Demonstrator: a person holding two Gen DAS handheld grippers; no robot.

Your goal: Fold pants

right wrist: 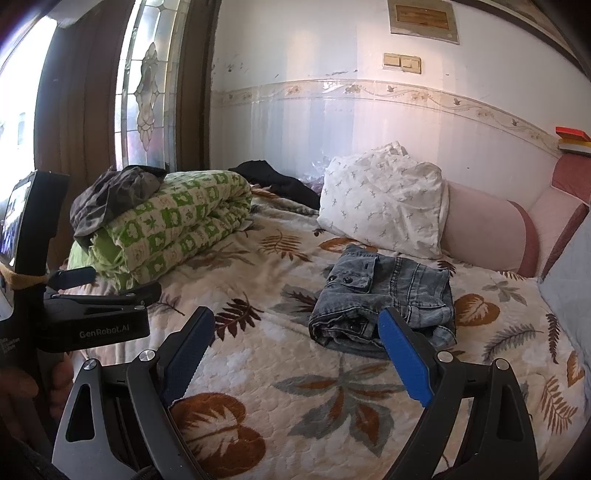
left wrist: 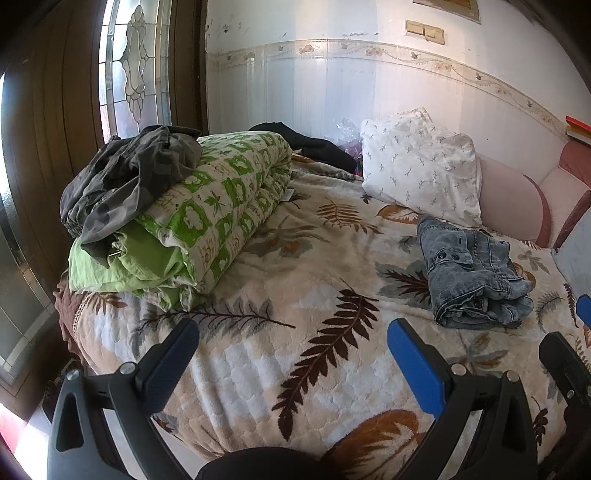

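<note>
- Left wrist view: left gripper [left wrist: 291, 343] fingers spread, holding nothing; jeans [left wrist: 476, 273] already folded compact, lying on bed [left wrist: 332, 280] just before pillow [left wrist: 417, 162].
- Right wrist view: right gripper [right wrist: 295, 332] fingers spread, empty, near jeans [right wrist: 384, 295] below pillow [right wrist: 384, 195]; folding apparently finished, grey garment [right wrist: 110, 195] perhaps next.

Home bedroom: bed under leaf-print blanket [left wrist: 295, 266], patterned pillow [left wrist: 417, 166] against pink padded headboard [left wrist: 513, 199], rolled green quilt [left wrist: 207, 206], stained-glass door panel [left wrist: 136, 62], tiled wall with light switches [left wrist: 424, 31].

We find the bed's [right wrist: 258, 362] near edge open; rolled quilt [right wrist: 177, 229] blocks left, folded jeans [right wrist: 384, 295] right.
</note>
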